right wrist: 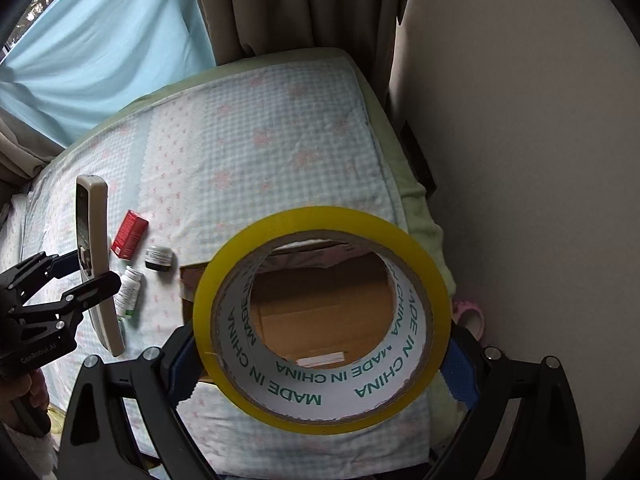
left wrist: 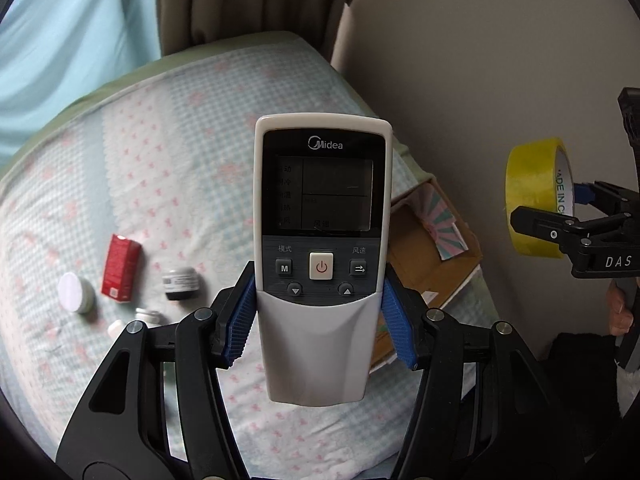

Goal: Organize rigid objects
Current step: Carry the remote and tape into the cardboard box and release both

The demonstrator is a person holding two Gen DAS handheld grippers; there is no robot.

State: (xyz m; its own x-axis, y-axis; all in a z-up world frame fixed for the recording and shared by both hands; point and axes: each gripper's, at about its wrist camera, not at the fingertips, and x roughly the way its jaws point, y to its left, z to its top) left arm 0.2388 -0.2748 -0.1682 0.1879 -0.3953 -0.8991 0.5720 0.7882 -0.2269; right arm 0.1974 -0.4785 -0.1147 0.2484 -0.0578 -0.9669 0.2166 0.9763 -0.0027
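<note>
My left gripper [left wrist: 320, 316] is shut on a white and grey Midea remote control [left wrist: 322, 216] and holds it upright above the bed. My right gripper [right wrist: 320, 364] is shut on a yellow tape roll [right wrist: 320, 320] and holds it over an open cardboard box [right wrist: 320, 312]. The right gripper with the tape roll [left wrist: 536, 196] also shows in the left wrist view, above the box [left wrist: 432, 256]. The left gripper with the remote [right wrist: 94, 264] shows at the left of the right wrist view.
On the checked bed cover [left wrist: 180, 128] lie a red carton [left wrist: 120, 266], a dark jar [left wrist: 182, 282], a white-lidded jar [left wrist: 76, 292] and a white bottle [right wrist: 130, 290]. Curtains [right wrist: 300, 4] hang behind; a wall [right wrist: 520, 160] runs along the right.
</note>
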